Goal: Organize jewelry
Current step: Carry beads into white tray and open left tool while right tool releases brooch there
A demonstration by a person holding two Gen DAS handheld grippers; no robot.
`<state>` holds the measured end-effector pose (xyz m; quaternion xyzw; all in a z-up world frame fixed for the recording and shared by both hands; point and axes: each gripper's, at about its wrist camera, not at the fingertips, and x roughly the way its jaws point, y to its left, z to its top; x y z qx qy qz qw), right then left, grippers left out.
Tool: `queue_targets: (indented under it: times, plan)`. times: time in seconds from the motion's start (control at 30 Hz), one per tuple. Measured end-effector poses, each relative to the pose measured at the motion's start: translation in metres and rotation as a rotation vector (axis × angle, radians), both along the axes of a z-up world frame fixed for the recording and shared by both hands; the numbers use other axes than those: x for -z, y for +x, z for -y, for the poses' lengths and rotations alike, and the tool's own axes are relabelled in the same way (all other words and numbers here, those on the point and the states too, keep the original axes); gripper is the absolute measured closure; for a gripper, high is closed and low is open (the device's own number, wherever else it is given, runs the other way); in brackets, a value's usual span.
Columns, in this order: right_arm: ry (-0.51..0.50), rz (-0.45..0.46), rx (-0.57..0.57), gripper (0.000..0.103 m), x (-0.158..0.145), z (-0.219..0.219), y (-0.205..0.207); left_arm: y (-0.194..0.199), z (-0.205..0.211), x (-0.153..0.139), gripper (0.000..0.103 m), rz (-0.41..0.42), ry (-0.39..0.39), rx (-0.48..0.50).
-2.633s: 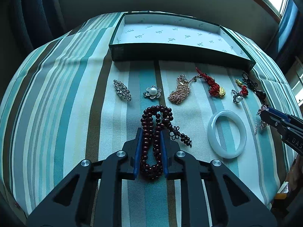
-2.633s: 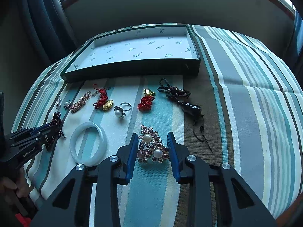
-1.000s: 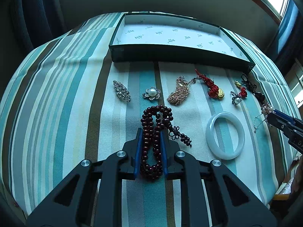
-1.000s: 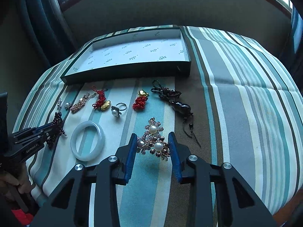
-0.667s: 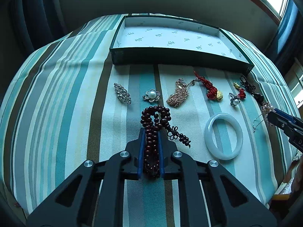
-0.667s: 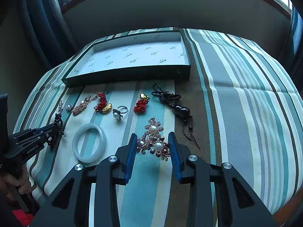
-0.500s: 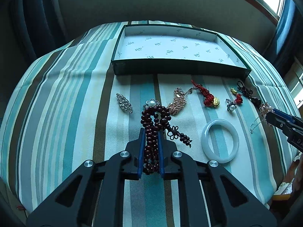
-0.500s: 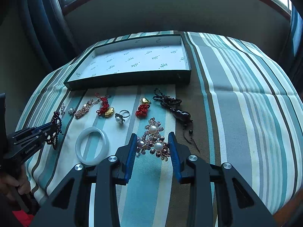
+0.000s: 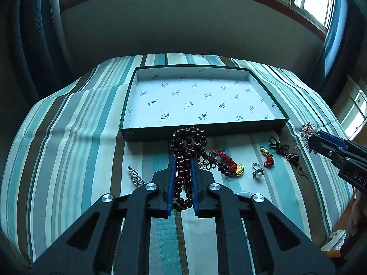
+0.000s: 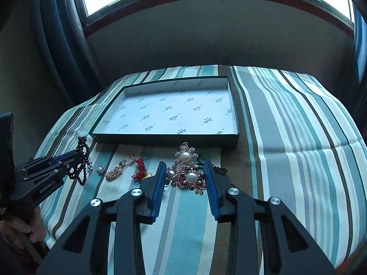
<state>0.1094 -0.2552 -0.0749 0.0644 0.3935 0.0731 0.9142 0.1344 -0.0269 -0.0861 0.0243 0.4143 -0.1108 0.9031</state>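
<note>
Striped worktop (image 9: 68, 137): dark beads (image 9: 187, 146) were clamped in the left tongs (image 9: 183, 171) and a pearl brooch (image 10: 187, 171) in the right tongs (image 10: 184, 176), both apparently raised for carrying toward the empty box (image 9: 128, 112).

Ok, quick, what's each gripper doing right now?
Left gripper: closed on the dark red bead bracelet.
Right gripper: closed on the pearl flower brooch.

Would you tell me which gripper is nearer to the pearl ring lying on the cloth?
Probably the left. The left gripper, shut on the dark bead strand, hangs just beside the pearl ring; the right gripper is farther off.
</note>
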Motion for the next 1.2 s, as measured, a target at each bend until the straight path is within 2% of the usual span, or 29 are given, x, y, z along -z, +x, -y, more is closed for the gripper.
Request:
queue_targets:
  times: [0.3, 0.5, 0.67, 0.9, 1.2]
  plan:
    - [-0.003, 0.085, -0.001, 0.069, -0.027, -0.002, 0.049, 0.052, 0.021, -0.026, 0.091, 0.072, -0.04, 0.017]
    - [0.0, 0.114, 0.006, 0.069, -0.025, 0.0, 0.086, 0.091, 0.04, -0.03, 0.091, 0.119, -0.036, 0.024]
    - [-0.008, 0.057, 0.012, 0.069, 0.005, 0.006, 0.114, 0.116, 0.051, -0.003, 0.091, 0.07, -0.028, 0.021]
    - [-0.023, -0.064, 0.022, 0.069, 0.052, 0.01, 0.128, 0.129, 0.057, 0.049, 0.091, -0.034, -0.004, 0.008]
    - [-0.041, -0.117, 0.041, 0.068, 0.074, 0.012, 0.135, 0.139, 0.058, 0.072, 0.091, -0.072, 0.009, 0.001]
